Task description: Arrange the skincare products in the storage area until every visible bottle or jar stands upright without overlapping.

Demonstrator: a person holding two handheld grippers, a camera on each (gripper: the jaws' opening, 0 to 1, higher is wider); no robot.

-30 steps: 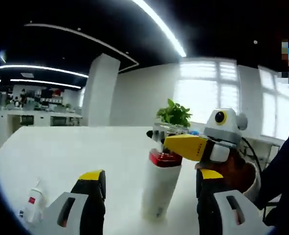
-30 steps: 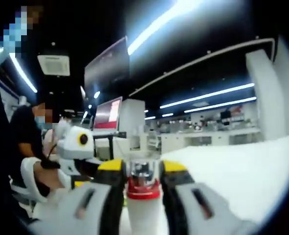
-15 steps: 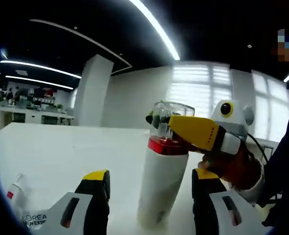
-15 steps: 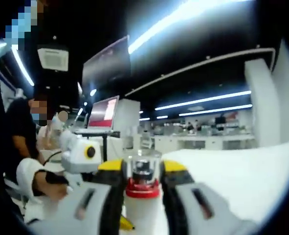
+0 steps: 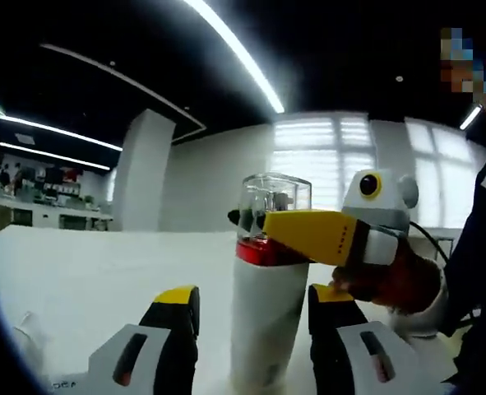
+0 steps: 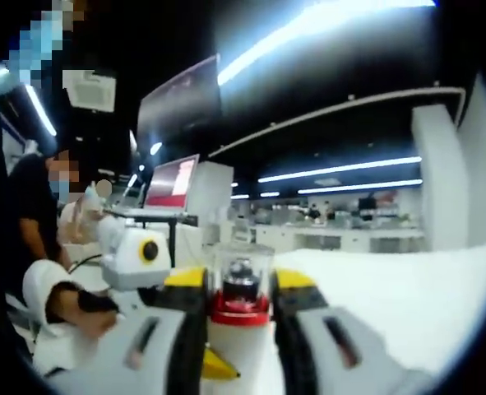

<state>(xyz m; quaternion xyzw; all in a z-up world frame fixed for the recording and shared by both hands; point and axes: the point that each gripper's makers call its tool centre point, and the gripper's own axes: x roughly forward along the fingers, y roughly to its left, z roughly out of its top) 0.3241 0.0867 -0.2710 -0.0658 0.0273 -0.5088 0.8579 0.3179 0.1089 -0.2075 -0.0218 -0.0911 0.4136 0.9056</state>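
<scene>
A white bottle (image 5: pixel 267 317) with a red collar and a clear cap stands upright on the white table (image 5: pixel 94 271). My right gripper (image 5: pixel 269 230) comes in from the right, its yellow jaws shut on the bottle's collar. In the right gripper view the same bottle (image 6: pixel 239 329) sits clamped between the right gripper (image 6: pixel 240 284)'s own jaws. My left gripper (image 5: pixel 255 309) is open, its jaws flanking the bottle's body low down. The left gripper (image 6: pixel 136 259) also appears in the right gripper view, held by a white-gloved hand.
The corner of a white tube (image 5: pixel 30 341) shows at the lower left on the table. A person's dark sleeve (image 5: pixel 481 271) is at the right. In the right gripper view a person sits far left near a monitor (image 6: pixel 173 183). The tabletop stretches away behind the bottle.
My left gripper has moved in closer, and the bottle now stands between its jaws. The right gripper keeps its hold on the collar. The white tube has slid toward the view's edge.
</scene>
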